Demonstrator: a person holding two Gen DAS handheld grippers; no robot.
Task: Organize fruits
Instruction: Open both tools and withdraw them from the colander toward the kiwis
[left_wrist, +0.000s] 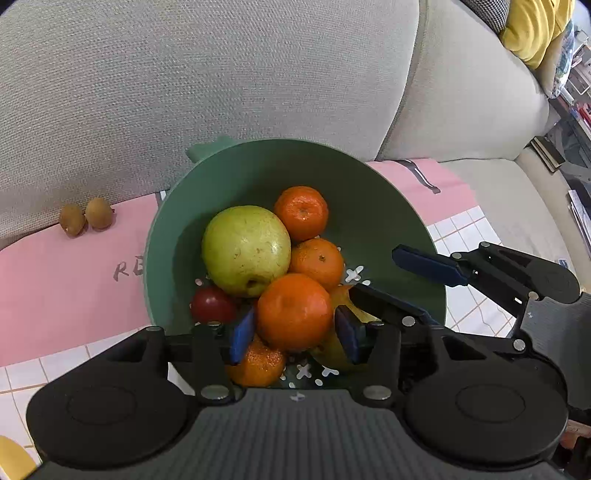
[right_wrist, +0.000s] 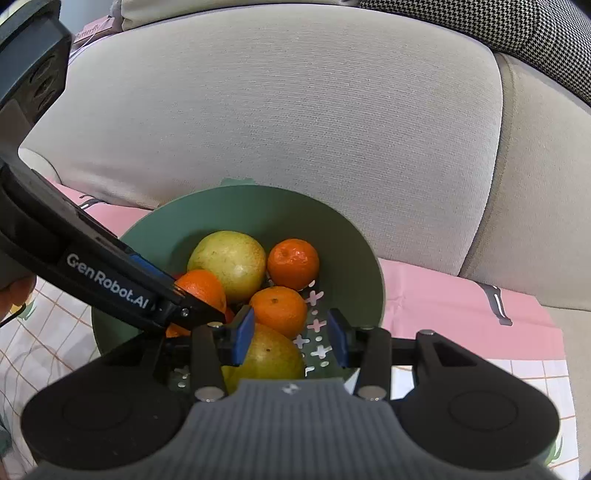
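A green bowl (left_wrist: 173, 229) (right_wrist: 354, 258) holds a big green apple (left_wrist: 245, 249) (right_wrist: 227, 264), several oranges, a small red fruit (left_wrist: 212, 304) and a yellow fruit (right_wrist: 271, 356). My left gripper (left_wrist: 294, 334) (right_wrist: 201, 302) reaches down into the bowl with its blue pads on either side of the nearest orange (left_wrist: 294, 312) (right_wrist: 203, 286). A thin gap shows at each pad, so it is open. My right gripper (right_wrist: 291, 332) (left_wrist: 373, 272) hangs open over the bowl's right side, above the yellow fruit, gripping nothing.
Two kiwis (left_wrist: 85, 218) lie on the pink cloth (left_wrist: 55, 288) left of the bowl. A grey sofa cushion (left_wrist: 221, 74) rises right behind the bowl. A white tiled cloth (left_wrist: 465, 236) covers the table in front. A yellow object (left_wrist: 11, 458) shows at the lower left.
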